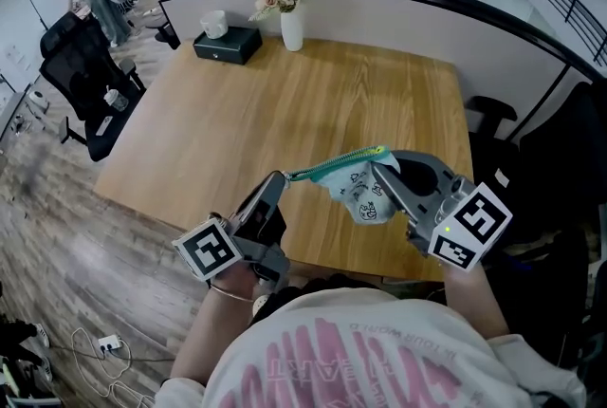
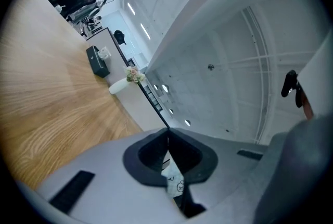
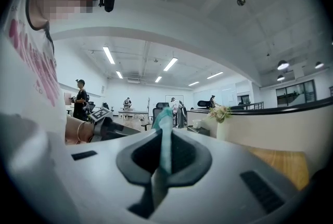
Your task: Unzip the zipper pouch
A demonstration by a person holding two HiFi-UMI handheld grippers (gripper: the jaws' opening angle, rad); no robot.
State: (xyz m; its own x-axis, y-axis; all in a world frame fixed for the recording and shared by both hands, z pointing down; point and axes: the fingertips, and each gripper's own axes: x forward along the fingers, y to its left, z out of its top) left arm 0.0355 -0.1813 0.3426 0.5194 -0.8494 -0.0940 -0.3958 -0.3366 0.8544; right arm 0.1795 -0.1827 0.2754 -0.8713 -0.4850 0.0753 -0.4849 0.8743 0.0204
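Head view shows the zipper pouch [image 1: 358, 190] held above the near edge of the bench [image 1: 285, 102], our left tool [image 1: 277, 180] pinching its zipper end and our right tool [image 1: 379, 171] pinching its teal top edge, so we pull apart evenly, keeping it taut.

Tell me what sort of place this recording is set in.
Most likely an open-plan office: a wooden table with a tissue box and vase, an office chair beside it, and ceiling strip lights beyond.
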